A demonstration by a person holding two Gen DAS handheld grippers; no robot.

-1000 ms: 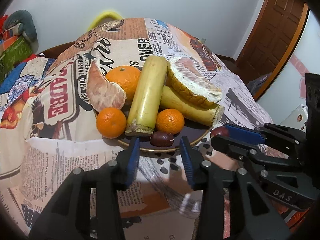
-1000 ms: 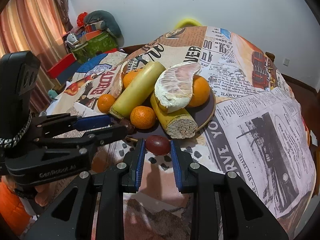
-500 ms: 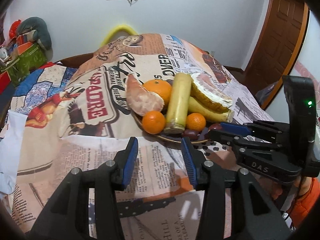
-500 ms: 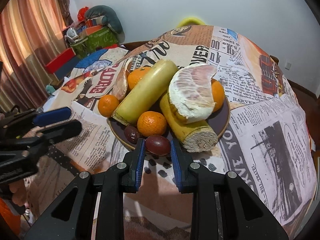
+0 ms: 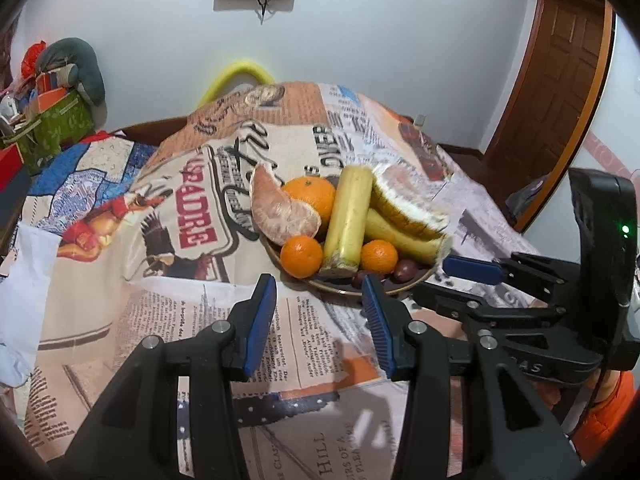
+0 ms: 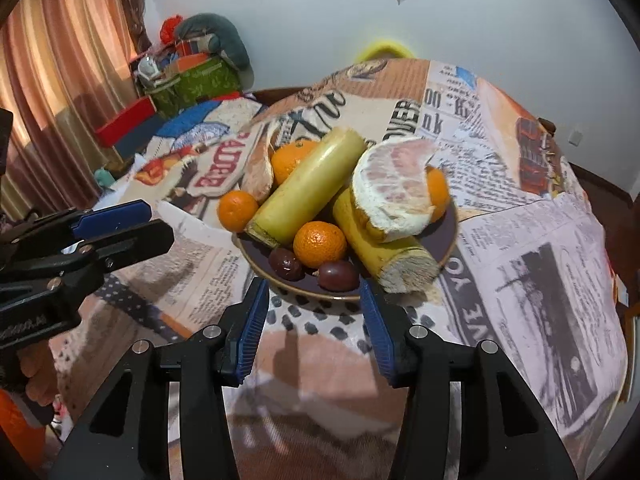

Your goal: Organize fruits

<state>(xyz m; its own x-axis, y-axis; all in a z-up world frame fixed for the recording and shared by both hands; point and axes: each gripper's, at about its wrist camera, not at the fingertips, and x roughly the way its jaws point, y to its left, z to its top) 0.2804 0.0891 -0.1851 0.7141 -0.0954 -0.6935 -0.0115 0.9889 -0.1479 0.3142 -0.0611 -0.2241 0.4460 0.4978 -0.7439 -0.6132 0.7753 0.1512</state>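
Gaping empty, both hand-held grippers; plate (two dark fruits).

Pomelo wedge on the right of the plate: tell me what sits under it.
The pomelo wedge rests on a sugarcane piece, with an orange partly showing behind it. Anything else beneath is covered.

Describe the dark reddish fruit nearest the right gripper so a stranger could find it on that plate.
Start at the brown plate on the newspaper-print tablecloth. At its near rim, below a small orange, two dark fruits lie side by side. The right one is it: smooth, glossy and reddish, while its neighbour is browner and duller.
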